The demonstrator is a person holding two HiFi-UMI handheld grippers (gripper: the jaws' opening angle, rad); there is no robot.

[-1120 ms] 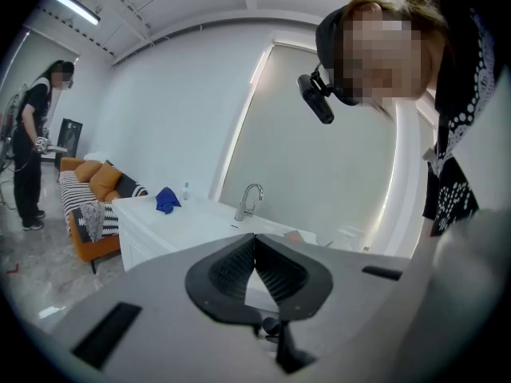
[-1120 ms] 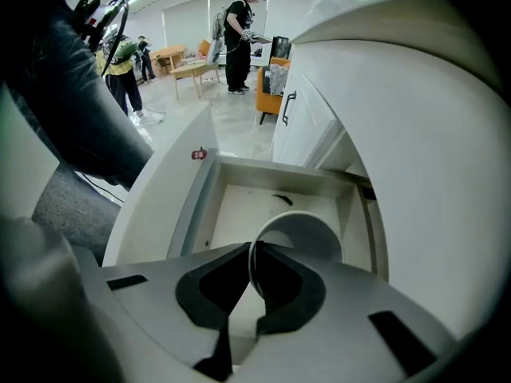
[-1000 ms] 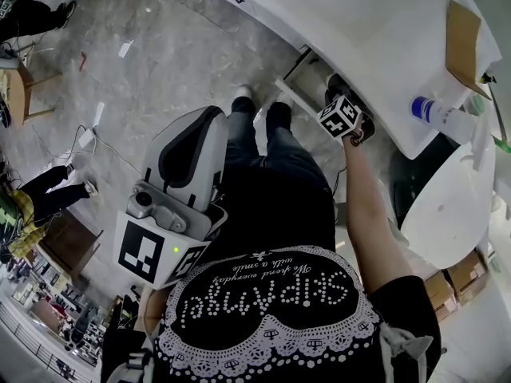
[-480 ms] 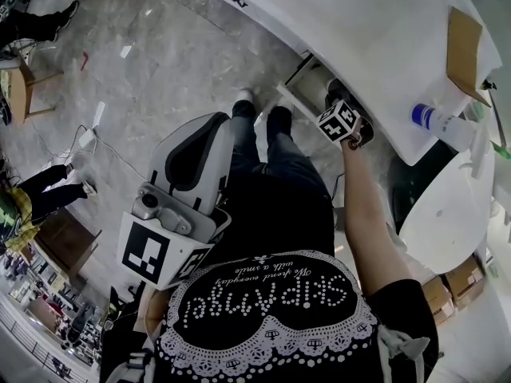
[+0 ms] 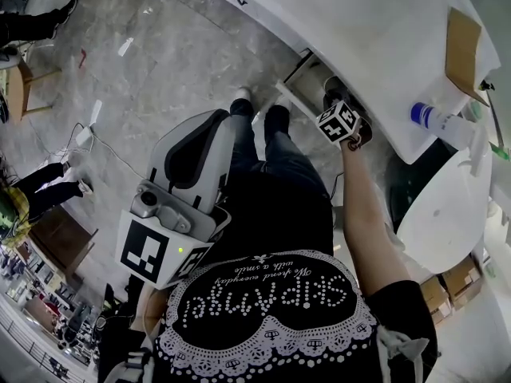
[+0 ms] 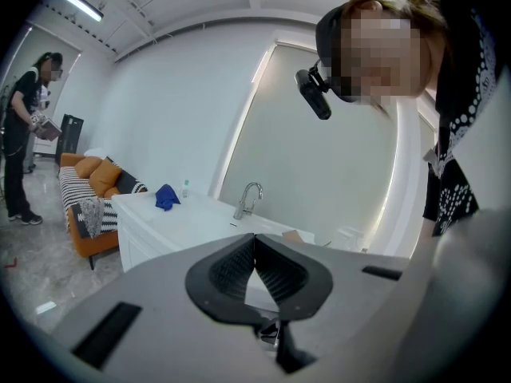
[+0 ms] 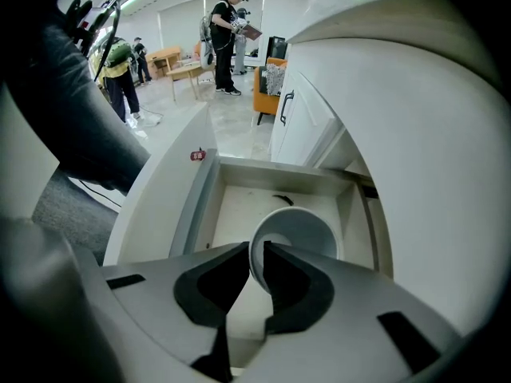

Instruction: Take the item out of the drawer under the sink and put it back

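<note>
Left gripper (image 6: 255, 238): jaws together, nothing between, held up in front of torso. Right gripper (image 7: 257, 250): jaws opening, pads touching white cup (image 7: 302, 231) rim from both sides. Cup tipped, mouth toward camera, inside open drawer (image 7: 201, 194), nearer right wall; whether it rests on drawer floor, cannot tell. Dark scrap (image 7: 281, 199) on drawer floor near back wall.

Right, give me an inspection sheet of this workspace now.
Surface: white counter, with the drawer under it open.
Job's things: white cup over the drawer; small dark scrap inside.
Clutter: blue-capped bottle and cardboard piece on the counter.
Tools: right tool on the cup's rim, jaws opening; left tool shut, empty.
Cables: white cable on the floor.
Surroundings: bystanders, orange sofa.
</note>
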